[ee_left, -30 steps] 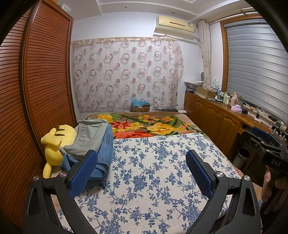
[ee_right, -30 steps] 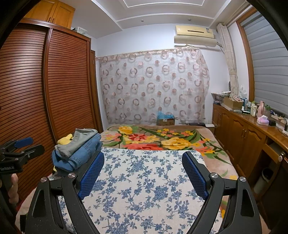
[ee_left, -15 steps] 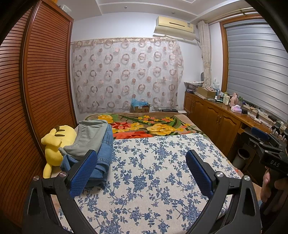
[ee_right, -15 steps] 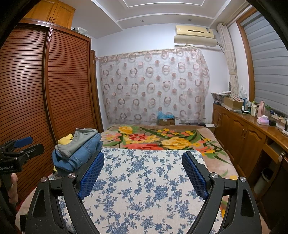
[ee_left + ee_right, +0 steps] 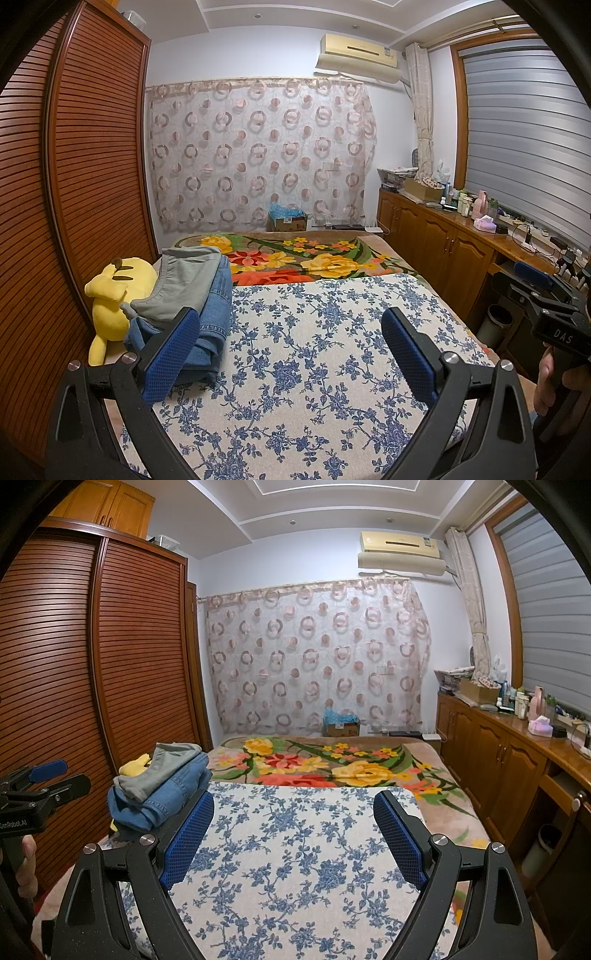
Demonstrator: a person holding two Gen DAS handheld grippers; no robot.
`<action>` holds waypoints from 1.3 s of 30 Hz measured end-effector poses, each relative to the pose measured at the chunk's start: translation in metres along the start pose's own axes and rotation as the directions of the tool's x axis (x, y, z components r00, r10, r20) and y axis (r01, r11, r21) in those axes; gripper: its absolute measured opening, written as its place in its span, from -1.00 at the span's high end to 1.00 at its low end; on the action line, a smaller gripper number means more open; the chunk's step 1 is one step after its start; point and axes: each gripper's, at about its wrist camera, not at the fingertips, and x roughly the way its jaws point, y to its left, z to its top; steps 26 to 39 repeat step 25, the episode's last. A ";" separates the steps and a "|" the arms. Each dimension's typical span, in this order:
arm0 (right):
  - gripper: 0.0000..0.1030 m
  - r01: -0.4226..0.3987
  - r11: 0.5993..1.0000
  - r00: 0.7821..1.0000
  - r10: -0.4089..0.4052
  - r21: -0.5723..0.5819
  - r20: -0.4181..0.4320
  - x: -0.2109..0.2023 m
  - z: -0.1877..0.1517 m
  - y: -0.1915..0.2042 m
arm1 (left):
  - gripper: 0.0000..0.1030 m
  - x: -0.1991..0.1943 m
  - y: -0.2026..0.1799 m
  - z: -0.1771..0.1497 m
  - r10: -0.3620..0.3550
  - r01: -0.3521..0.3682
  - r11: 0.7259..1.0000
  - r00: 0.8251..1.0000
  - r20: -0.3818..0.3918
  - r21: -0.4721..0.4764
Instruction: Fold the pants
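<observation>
Both tongs hang released above the bed, jaws spread wide with nothing between the blue pads: the left gripper (image 5: 290,328) and the right gripper (image 5: 293,812). Under and ahead of them lies a blue-flowered cloth (image 5: 317,354), bare of clothing; beyond it, a bright floral blanket (image 5: 306,260). The pants (image 5: 192,295), a folded stack of grey over denim, sit just past the left finger of each gripper, at the cloth's left edge, against a yellow plush toy (image 5: 110,299). A slatted wardrobe (image 5: 88,184) stands further left, a ringed curtain (image 5: 258,151) straight ahead under an air conditioner (image 5: 358,53), and a wooden cabinet (image 5: 436,243) off right. Nothing has shifted over the last second; grippers and stack sit as before. Seen from the left wrist, the right tool's body reads "DAS"; from the right wrist, the left tool's reads "GenRobot.AI".
</observation>
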 end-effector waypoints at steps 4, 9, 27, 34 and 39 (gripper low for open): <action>-0.73 0.000 1.000 1.000 0.000 -0.001 0.000 0.000 0.000 0.000 | -0.92 0.000 0.000 0.000 0.000 0.000 1.000 1.000 0.000 0.000; -0.73 0.000 1.000 1.000 0.000 0.000 -0.001 0.000 0.000 -0.001 | -0.92 0.000 -0.001 0.000 0.001 -0.001 1.000 1.000 0.000 0.000; -0.73 0.001 1.000 1.000 -0.001 0.000 -0.001 0.000 -0.001 0.002 | -0.92 0.000 -0.001 -0.001 -0.001 0.001 1.000 1.000 0.000 -0.001; -0.73 0.001 1.000 1.000 -0.001 0.000 -0.001 0.000 -0.001 0.002 | -0.92 0.000 -0.001 -0.001 -0.001 0.001 1.000 1.000 0.000 -0.001; -0.73 0.001 1.000 1.000 -0.001 0.000 -0.001 0.000 -0.001 0.002 | -0.92 0.000 -0.001 -0.001 -0.001 0.001 1.000 1.000 0.000 -0.001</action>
